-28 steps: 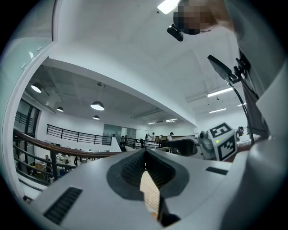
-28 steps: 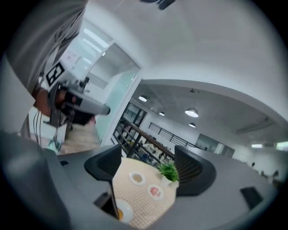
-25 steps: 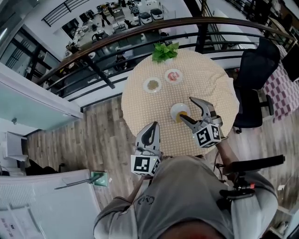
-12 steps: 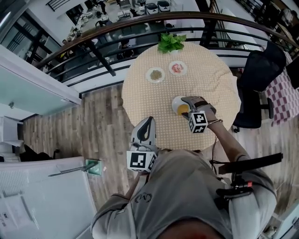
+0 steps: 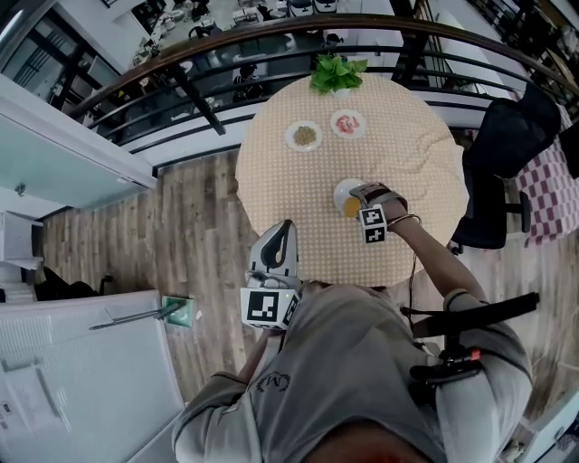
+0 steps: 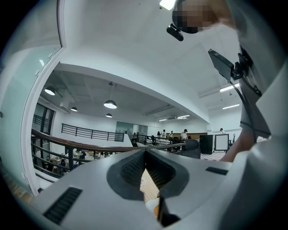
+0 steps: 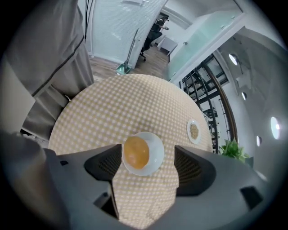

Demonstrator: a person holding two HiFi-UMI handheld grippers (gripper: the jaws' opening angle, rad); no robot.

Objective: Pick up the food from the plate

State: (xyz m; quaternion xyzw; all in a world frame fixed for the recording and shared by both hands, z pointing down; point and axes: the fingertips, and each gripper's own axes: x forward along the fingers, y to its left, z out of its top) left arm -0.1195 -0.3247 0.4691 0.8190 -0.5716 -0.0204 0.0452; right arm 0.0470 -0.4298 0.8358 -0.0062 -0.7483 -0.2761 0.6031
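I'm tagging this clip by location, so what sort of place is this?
Probably an office mezzanine: a curved railing overlooks workstations below, a black office chair stands beside the round table, and a glass partition lines the left.

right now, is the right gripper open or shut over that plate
Open. In the right gripper view the right gripper shows its jaws wide apart, with the white plate and its orange food between them.

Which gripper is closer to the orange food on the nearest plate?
Right. The right gripper hangs just over the orange food, jaws open on either side of its white plate. The left gripper, shut, is held back at the near edge of the table, clear of it.
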